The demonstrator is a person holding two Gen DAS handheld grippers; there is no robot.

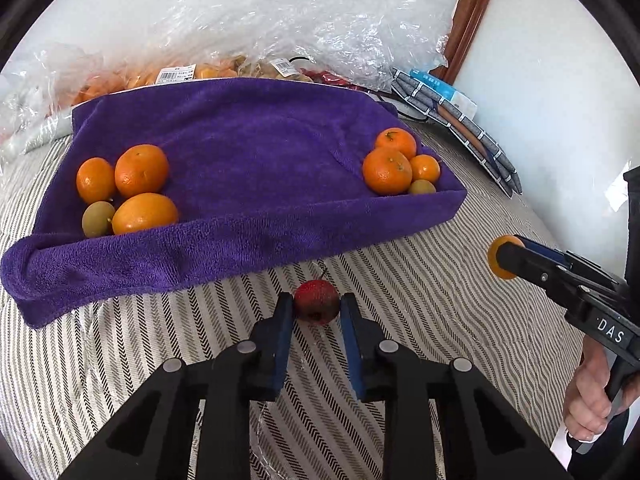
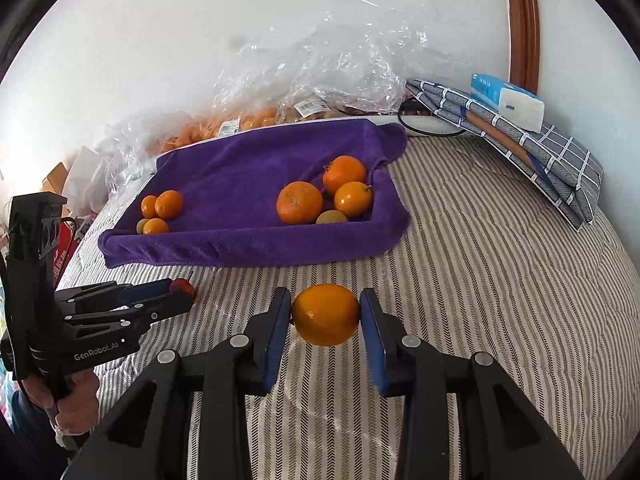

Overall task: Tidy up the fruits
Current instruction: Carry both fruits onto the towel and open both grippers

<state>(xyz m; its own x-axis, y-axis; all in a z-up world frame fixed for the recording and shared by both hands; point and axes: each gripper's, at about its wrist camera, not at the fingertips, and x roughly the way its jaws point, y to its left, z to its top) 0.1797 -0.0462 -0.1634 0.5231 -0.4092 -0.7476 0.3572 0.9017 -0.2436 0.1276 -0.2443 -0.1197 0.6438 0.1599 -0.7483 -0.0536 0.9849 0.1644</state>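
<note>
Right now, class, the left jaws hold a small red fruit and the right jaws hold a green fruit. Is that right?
Not quite. The right gripper holds an orange fruit, not a green one, as the right wrist view shows. The left gripper does hold the small red fruit.

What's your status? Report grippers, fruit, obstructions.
Left gripper shut on red fruit. Right gripper shut on orange. Purple towel tray ahead, two fruit clusters inside. Path looks clear.

Left claw clamped, angled downward; right claw clamped, held above bedding.
</note>
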